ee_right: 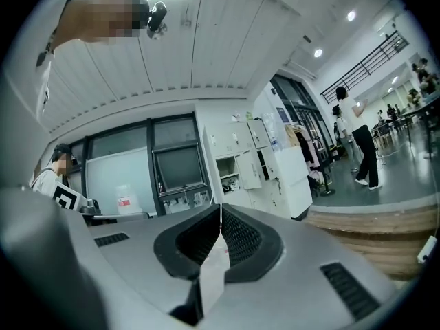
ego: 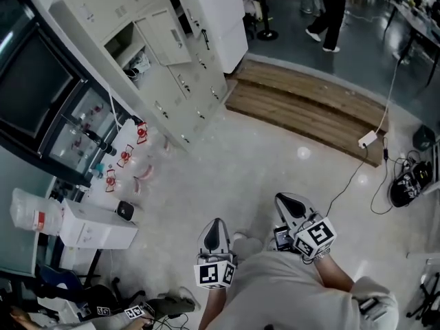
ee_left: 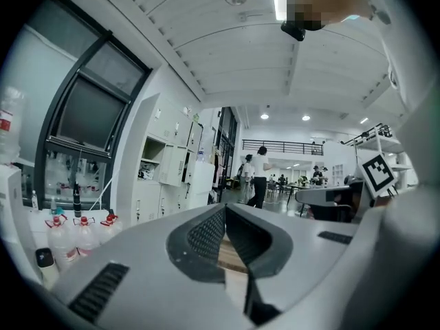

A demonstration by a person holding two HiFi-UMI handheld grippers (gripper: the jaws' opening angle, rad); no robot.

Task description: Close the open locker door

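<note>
The grey locker bank (ego: 161, 67) stands far ahead at the upper left of the head view. One locker door (ego: 165, 36) hangs open beside its compartment (ego: 127, 50), which holds some items. The open door shows in the left gripper view (ee_left: 172, 165) and in the right gripper view (ee_right: 249, 170), still at a distance. My left gripper (ego: 214, 234) and right gripper (ego: 292, 208) are held low in front of the person's body, pointing level toward the lockers. Both are shut with nothing between the jaws, and the tips meet in the left (ee_left: 224, 208) and right (ee_right: 220, 208) gripper views.
Several red-capped water bottles (ego: 127, 153) and white boxes (ego: 96, 229) sit on the floor left of the path. A wooden platform (ego: 309, 112) lies to the right of the lockers, with a power strip (ego: 368, 139) and cable beside it. A person (ego: 330, 12) stands far back.
</note>
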